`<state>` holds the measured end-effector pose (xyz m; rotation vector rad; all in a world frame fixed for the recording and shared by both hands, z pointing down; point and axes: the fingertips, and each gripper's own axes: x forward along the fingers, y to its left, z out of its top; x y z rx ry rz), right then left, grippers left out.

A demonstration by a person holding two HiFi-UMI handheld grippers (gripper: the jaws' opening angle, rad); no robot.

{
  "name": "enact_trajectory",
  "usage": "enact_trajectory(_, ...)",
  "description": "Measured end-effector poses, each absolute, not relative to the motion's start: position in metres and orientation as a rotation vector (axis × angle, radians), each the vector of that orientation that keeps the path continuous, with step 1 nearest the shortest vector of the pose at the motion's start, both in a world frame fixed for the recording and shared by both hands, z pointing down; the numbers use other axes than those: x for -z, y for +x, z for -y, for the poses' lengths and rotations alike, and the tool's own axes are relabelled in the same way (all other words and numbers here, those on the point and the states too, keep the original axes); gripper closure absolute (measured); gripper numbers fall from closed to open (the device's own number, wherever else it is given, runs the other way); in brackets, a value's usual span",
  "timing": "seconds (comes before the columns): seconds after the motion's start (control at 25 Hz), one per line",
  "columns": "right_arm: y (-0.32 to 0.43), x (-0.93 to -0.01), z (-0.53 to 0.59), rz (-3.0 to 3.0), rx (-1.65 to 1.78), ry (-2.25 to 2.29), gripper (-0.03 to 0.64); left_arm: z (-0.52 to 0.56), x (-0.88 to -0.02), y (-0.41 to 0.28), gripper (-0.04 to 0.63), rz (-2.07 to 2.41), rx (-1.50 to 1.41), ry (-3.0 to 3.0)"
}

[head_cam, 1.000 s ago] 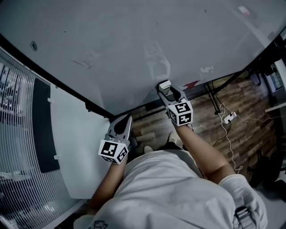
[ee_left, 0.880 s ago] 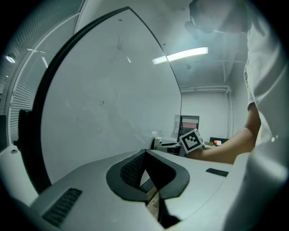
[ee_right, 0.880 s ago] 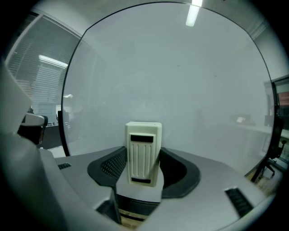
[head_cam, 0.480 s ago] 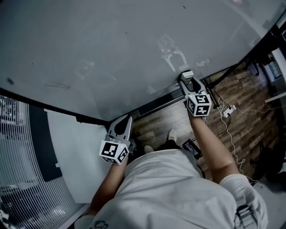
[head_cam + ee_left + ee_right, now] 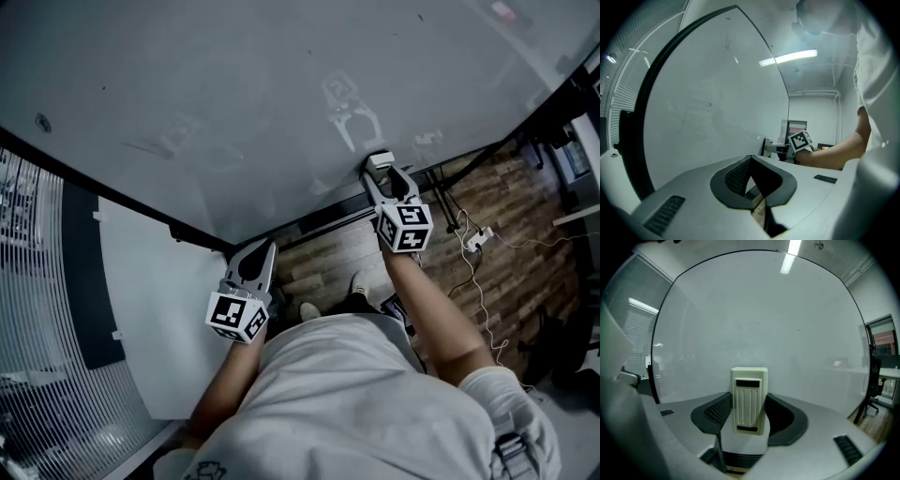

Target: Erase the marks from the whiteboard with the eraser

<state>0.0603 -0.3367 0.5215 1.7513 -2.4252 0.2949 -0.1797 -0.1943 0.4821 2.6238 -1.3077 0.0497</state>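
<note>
The whiteboard (image 5: 234,103) fills the upper head view, with faint smudges (image 5: 169,145) at its left and small dots higher up. My right gripper (image 5: 379,172) is shut on the cream eraser (image 5: 378,161), whose far face lies against the board near its lower edge. In the right gripper view the ribbed eraser (image 5: 749,399) stands upright between the jaws in front of the board (image 5: 759,319). My left gripper (image 5: 264,247) hangs below the board's frame, shut and holding nothing. Its closed jaws show in the left gripper view (image 5: 753,177), beside the board (image 5: 708,103) and apart from it.
A black frame (image 5: 178,230) edges the board. Below it lies a wooden floor (image 5: 506,216) with a power strip and cable (image 5: 476,242). Window blinds (image 5: 28,309) and a white panel (image 5: 159,319) stand at left. A black stand (image 5: 871,380) is at right.
The right gripper with the eraser slid right along the board's lower part, then came back a little to the left. The left gripper stayed where it was.
</note>
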Motion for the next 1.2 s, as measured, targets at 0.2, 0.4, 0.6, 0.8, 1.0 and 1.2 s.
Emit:
enact_trajectory(0.2,-0.037,-0.516,0.308,2.545,-0.271,1.569,0.382,0.175,-0.481,-0.205,0.589,1.358,-0.036,2.604)
enact_trajectory(0.4,-0.132,-0.519,0.277,2.648,-0.211,1.321,0.382,0.155,-0.477,-0.235,0.589,1.441,-0.010,2.567)
enact_trajectory(0.6,-0.201,-0.517,0.259,2.710,-0.198,1.157,0.382,0.135,-0.474,-0.264,0.589,1.536,0.017,2.512)
enact_trajectory(0.8,-0.246,-0.505,0.248,2.739,-0.148,1.052,0.382,0.119,-0.478,-0.287,0.588,1.596,0.049,2.464)
enact_trajectory(1.0,-0.243,-0.503,0.246,2.738,-0.132,1.055,0.382,0.118,-0.480,-0.292,0.589,1.613,0.059,2.454)
enact_trajectory(1.2,-0.202,-0.492,0.263,2.700,-0.096,1.164,0.382,0.129,-0.477,-0.277,0.589,1.561,0.057,2.492)
